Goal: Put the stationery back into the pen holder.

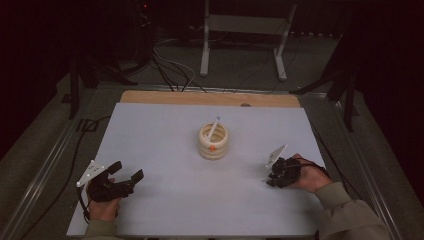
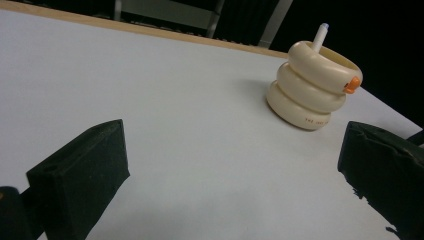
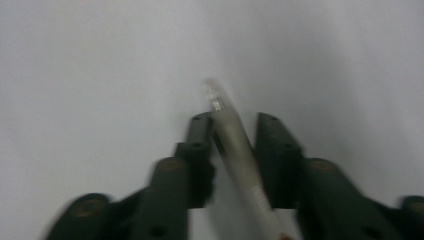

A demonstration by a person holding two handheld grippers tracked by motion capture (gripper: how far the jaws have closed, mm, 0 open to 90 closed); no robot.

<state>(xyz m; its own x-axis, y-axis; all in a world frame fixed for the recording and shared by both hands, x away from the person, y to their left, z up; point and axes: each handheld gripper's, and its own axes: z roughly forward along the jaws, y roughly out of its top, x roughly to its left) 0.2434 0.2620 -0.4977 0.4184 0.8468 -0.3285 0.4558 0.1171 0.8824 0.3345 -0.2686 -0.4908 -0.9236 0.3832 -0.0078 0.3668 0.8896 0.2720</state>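
Right gripper (image 3: 231,150) at near right of table (image 1: 165,200), fingers clenched on a pen (image 3: 235,145) lying there: pickup step. Next: lift, carry to cream ringed holder (image 1: 213,141) mid-table, drop beside the pen already inside. Left gripper (image 2: 230,180) fingers released, idle near left.

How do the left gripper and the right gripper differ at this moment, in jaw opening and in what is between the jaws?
The left gripper has its jaws wide apart, while the right gripper has its jaws drawn close together. Nothing lies between the left gripper's jaws, only bare white table; the right gripper's jaws close on a slim translucent pen. Both are black, each held in one hand low over the table, on opposite sides of the cream ringed holder.
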